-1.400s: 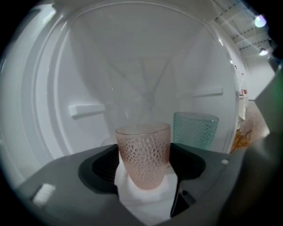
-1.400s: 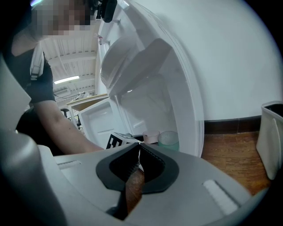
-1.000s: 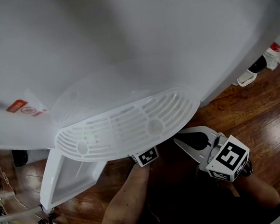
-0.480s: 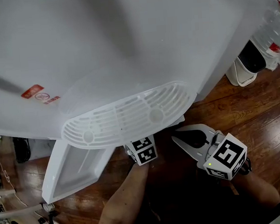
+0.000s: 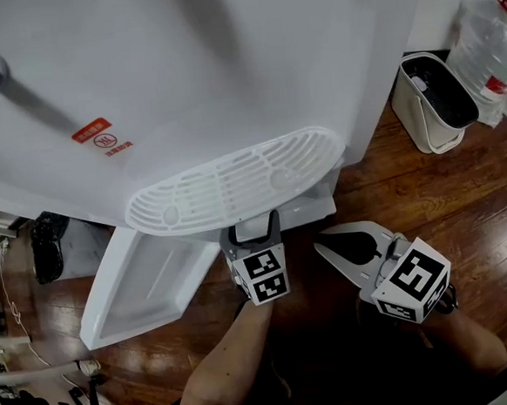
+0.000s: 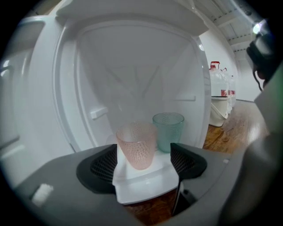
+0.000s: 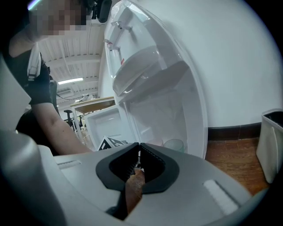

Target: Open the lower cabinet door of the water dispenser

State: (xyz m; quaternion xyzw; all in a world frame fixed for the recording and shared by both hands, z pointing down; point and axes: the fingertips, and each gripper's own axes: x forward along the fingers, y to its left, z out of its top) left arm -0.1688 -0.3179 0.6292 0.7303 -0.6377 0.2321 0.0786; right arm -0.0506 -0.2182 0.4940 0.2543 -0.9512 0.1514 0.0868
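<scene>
The white water dispenser (image 5: 227,86) stands before me, its drip tray (image 5: 235,190) jutting out. Its lower cabinet door (image 5: 146,284) hangs swung wide to the left. Inside the cabinet (image 6: 141,88) a pink cup (image 6: 136,145) and a green cup (image 6: 168,131) stand on the white floor plate. My left gripper (image 5: 251,232) points into the opening just below the tray. Its jaws have just been opening and stand open, gripping nothing. My right gripper (image 5: 322,246) hovers shut to the right of it, holding nothing.
A white bin (image 5: 433,100) with a dark liner stands right of the dispenser, with a large water bottle (image 5: 490,43) behind it. Dark wooden floor (image 5: 463,198) lies all around. A black object (image 5: 45,244) lies on the floor left of the open door.
The left gripper has drawn back from under the drip tray, so its cube and jaws now show. The head view has shifted and now takes in the bin. The door stays open.
</scene>
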